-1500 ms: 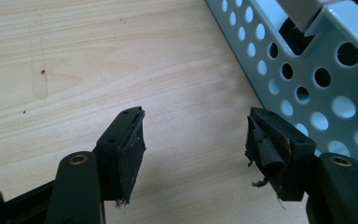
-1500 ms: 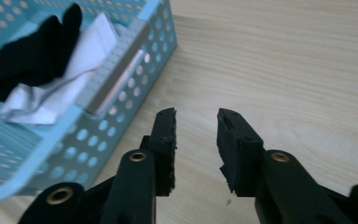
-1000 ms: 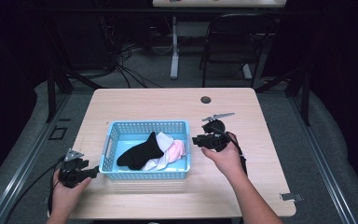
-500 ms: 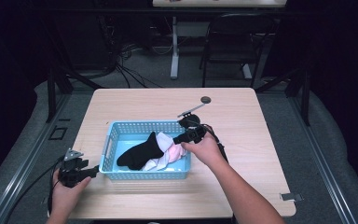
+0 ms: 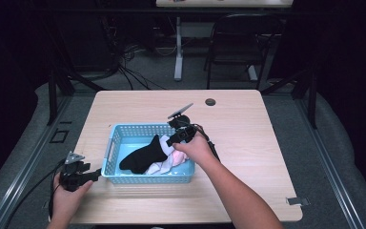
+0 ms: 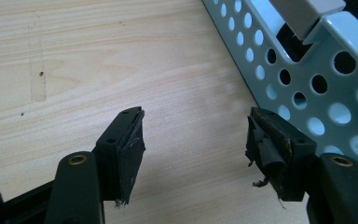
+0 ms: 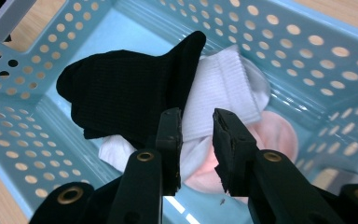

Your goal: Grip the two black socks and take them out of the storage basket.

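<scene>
One blue basket [image 5: 145, 177] mid-counter [image 5: 267, 143], w/ three socks piled inside: one black sock [image 7: 126, 98] on top, one white sock [image 7: 223, 88] under it, one pink sock [image 7: 272, 133] at the bottom. Right gripper [image 7: 196, 122] over the pile, fingers part open, just been closing a bit, nothing gripped yet. Left gripper [image 6: 193, 135] low on the counter just beside the basket's left end, fingers wide apart, empty.

A dark chair [image 5: 240, 45] and tangled cables [image 5: 133, 71] sit beyond the wooden table [image 5: 267, 138].
</scene>
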`<state>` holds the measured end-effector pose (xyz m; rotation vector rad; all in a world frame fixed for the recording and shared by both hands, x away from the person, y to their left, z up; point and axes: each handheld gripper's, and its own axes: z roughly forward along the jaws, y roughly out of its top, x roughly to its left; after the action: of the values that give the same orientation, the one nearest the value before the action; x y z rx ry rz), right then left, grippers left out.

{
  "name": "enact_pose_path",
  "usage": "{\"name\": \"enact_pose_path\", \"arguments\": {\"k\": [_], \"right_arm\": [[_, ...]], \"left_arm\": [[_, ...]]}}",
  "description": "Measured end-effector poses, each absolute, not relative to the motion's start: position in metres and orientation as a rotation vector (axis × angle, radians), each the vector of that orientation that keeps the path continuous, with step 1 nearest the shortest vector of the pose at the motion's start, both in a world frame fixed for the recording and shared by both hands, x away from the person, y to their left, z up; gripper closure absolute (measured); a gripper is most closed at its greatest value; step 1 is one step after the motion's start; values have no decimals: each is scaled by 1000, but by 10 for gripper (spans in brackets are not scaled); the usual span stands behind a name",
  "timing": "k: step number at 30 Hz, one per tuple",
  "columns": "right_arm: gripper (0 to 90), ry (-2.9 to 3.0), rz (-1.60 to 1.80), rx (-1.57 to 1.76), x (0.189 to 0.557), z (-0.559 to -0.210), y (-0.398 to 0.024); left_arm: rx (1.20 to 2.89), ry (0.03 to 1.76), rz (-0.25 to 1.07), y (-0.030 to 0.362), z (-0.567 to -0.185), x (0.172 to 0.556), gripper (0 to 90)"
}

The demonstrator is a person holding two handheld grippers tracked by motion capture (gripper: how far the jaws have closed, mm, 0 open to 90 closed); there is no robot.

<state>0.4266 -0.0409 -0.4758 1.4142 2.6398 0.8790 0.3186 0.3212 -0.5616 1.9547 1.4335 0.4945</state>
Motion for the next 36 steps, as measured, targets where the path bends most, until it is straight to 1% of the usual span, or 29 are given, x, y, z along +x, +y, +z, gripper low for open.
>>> {"name": "enact_pose_path", "arguments": {"k": [7,24,29,30,31,36], "right_arm": [[724,2670,835,1407,432,-485,-22],[728,2697,847,1469,438,-506,2],[767,2701,850,1434,435,-509,10],[784,2710,838,1420,435,-508,10],[821,2702,845,1405,433,-507,12],[859,2698,857,1377,429,-502,13]], "left_arm": [[1953,1435,492,322,-561,319,365],[1949,1437,491,322,-561,319,365],[1949,1438,490,322,-561,319,365],[1948,1437,490,322,-561,319,365],[1948,1437,491,322,-561,319,365],[1948,1437,490,322,-561,319,365]]}}
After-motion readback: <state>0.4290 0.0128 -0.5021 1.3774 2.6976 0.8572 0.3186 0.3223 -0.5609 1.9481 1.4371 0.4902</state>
